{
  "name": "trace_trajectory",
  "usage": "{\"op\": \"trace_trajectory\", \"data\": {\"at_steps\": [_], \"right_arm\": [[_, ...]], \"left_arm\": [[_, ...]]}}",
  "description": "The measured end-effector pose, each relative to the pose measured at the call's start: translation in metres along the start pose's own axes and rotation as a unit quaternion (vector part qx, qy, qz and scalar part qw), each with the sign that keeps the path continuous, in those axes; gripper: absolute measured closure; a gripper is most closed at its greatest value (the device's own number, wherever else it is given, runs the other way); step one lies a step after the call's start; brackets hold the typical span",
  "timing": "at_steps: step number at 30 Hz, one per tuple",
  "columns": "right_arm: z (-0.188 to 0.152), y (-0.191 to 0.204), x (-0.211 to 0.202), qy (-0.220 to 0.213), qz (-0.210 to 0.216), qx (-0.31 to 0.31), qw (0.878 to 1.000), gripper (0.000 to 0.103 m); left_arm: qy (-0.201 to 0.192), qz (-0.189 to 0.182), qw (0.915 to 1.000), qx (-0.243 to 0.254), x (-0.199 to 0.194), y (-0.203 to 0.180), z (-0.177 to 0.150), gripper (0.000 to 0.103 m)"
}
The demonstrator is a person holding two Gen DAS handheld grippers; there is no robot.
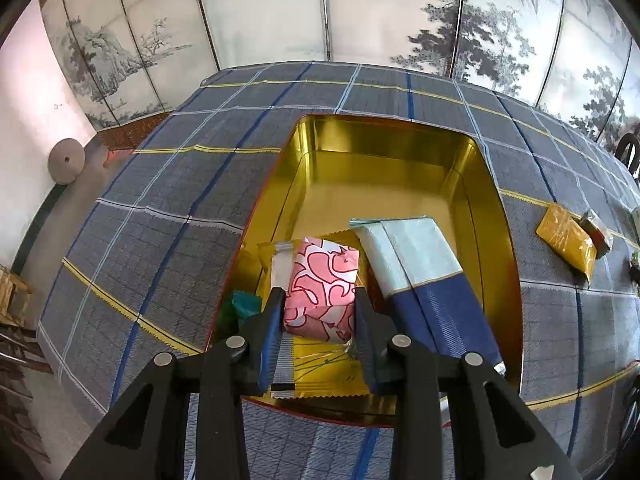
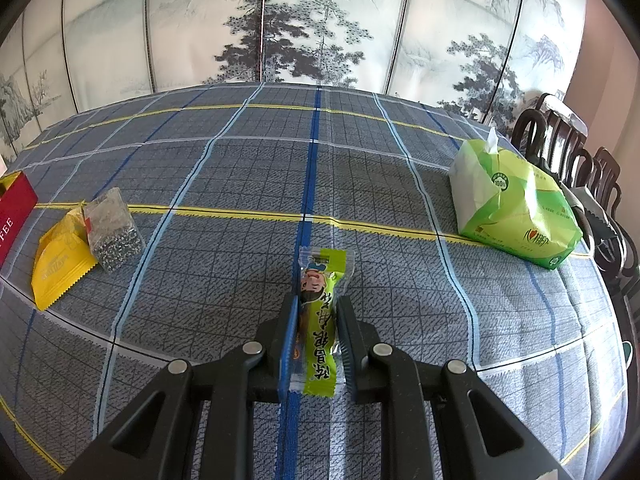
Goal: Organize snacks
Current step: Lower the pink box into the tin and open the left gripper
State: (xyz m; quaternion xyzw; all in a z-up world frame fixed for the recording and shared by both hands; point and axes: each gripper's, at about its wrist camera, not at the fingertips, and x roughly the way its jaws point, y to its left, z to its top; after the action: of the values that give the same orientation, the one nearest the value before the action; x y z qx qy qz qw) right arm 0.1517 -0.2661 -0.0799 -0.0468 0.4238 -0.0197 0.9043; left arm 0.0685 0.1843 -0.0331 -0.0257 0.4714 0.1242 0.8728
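Here, the pink snack (image 1: 320, 288) was gripped by the left gripper (image 1: 318, 300) over the gold tin (image 1: 304, 136) for stowing, while the green snack (image 2: 320, 320) was clamped by the right gripper (image 2: 318, 308) above the desk (image 2: 240, 168).

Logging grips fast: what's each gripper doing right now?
Left gripper: shut on pink packet.
Right gripper: shut on green packet.

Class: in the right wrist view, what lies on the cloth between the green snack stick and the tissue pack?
Nothing: between the green snack stick and the tissue pack only bare checked cloth shows, in the right wrist view.
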Motion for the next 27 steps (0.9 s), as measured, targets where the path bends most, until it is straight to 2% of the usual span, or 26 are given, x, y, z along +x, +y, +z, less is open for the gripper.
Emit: {"op": "trace_trajectory", "data": {"at_steps": [12, 17, 19, 24, 27], "right_arm": [[0.0, 0.005, -0.002, -0.001, -0.015, -0.012, 1.0, 0.084], [0.002, 0.004, -0.003, 0.006, -0.017, -0.003, 1.0, 0.084], [0.004, 0.003, -0.002, 0.01, -0.018, 0.0, 1.0, 0.084], [0.005, 0.0, 0.0, 0.015, -0.017, 0.01, 1.0, 0.084], [0.005, -0.003, 0.001, 0.019, -0.013, 0.019, 1.0, 0.085]], "left_arm": [[0.003, 0.003, 1.0, 0.006, 0.0, -0.001, 0.002, 0.071], [-0.005, 0.006, 0.9999, 0.01, -0.004, -0.002, 0.004, 0.062], [-0.009, 0.008, 0.9999, 0.013, -0.007, -0.002, 0.006, 0.053], [-0.023, 0.015, 0.9994, 0.022, -0.016, -0.005, 0.007, 0.049], [-0.029, 0.02, 0.9991, 0.025, -0.022, -0.007, 0.006, 0.042]]}}
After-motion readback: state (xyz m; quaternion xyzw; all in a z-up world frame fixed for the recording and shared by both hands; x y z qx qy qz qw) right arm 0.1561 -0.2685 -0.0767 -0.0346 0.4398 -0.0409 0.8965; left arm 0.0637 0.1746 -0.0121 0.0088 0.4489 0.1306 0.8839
